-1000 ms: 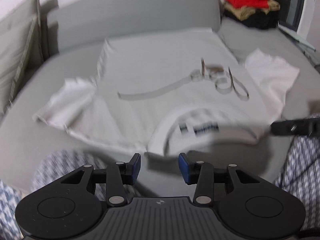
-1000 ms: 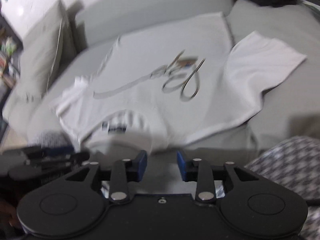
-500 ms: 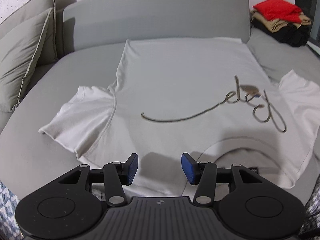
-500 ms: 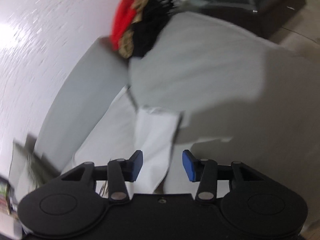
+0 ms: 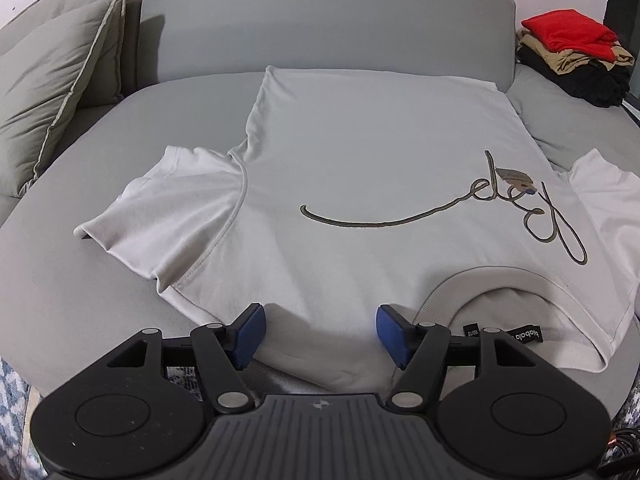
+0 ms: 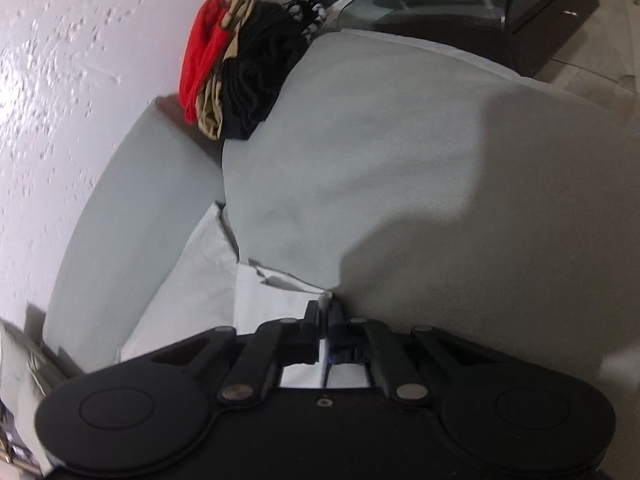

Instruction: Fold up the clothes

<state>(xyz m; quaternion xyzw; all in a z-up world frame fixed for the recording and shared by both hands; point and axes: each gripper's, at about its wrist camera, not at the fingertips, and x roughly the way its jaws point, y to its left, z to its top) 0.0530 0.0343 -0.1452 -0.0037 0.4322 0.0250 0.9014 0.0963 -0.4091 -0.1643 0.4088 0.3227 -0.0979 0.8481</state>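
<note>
white t-shirt (image 5: pixel 360 168) spread flat on grey sofa (image 5: pixel 80 300), ready for folding. left gripper (image 5: pixel 318 334) opening over shoulder hem, nothing pinched; right gripper (image 6: pixel 325 320) clamped on sleeve (image 6: pixel 272 300) edge.

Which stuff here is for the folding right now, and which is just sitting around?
For the job:
white T-shirt
left gripper, opening over its shoulder
right gripper, shut on its sleeve

Just lying about:
pile of clothes
cushions

T-shirt (image 5: pixel 360 168): white, olive-grey script lettering | sofa (image 5: pixel 80 304): grey | cushions (image 5: pixel 52 80): grey-green | folded pile (image 5: pixel 576 56): red, tan, black | left tongs (image 5: pixel 320 334): black, blue pads (image 5: pixel 250 336)
</note>
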